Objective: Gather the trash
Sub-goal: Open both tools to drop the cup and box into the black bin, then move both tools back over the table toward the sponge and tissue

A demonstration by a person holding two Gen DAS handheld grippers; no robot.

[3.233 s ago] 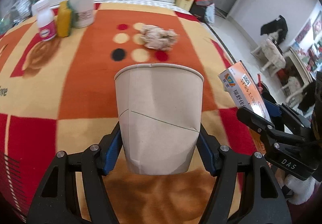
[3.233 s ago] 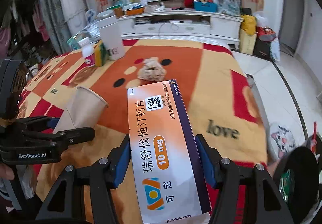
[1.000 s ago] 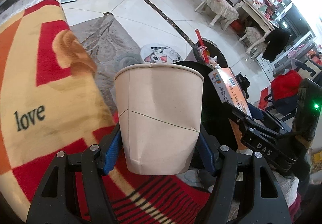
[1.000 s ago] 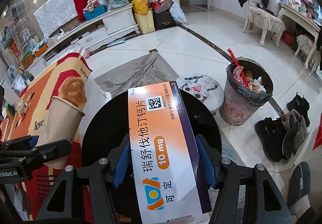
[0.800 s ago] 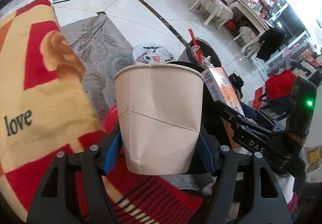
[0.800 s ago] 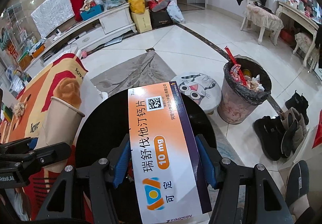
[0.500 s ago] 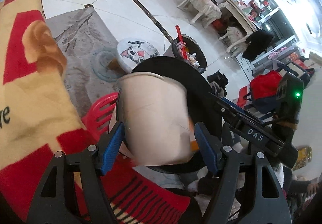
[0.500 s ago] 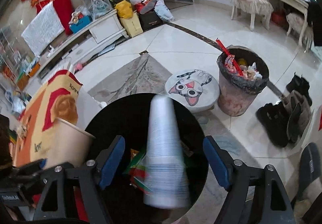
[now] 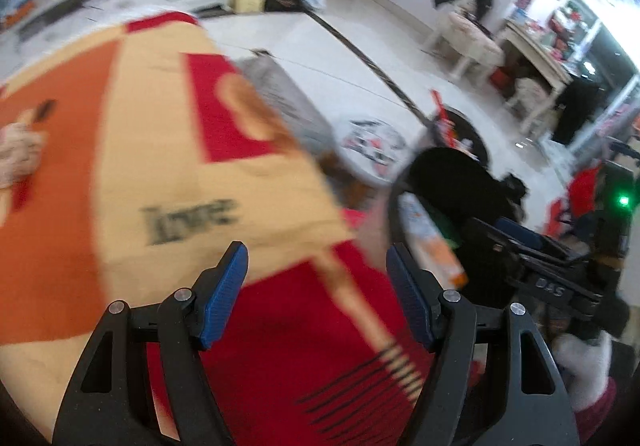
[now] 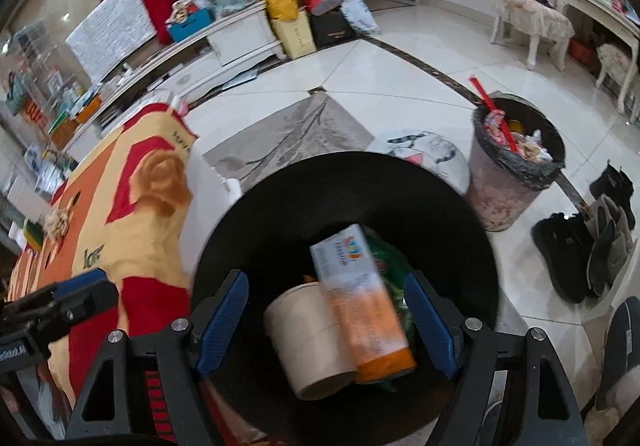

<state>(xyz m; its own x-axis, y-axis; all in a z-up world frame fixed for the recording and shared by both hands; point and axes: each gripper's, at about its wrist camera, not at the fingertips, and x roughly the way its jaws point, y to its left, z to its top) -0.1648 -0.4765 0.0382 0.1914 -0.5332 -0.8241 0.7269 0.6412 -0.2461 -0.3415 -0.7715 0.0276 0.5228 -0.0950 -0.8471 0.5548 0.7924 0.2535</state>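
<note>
Since earlier, the beige paper cup and orange cardboard medicine box have been dropped into the black round bin. Both jaws are spread wide, empty. The crumpled tissue wad left on the surface is judged light, soft, pinchable anywhere.

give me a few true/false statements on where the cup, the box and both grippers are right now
1. The paper cup lies inside the black bin. True.
2. The right gripper is shut on the orange medicine box. False: its jaws are open and the box lies in the bin beside the cup.
3. The left gripper is open and holds nothing. True.
4. The crumpled tissue is in the bin. False: it sits on the patterned tablecloth.
</note>
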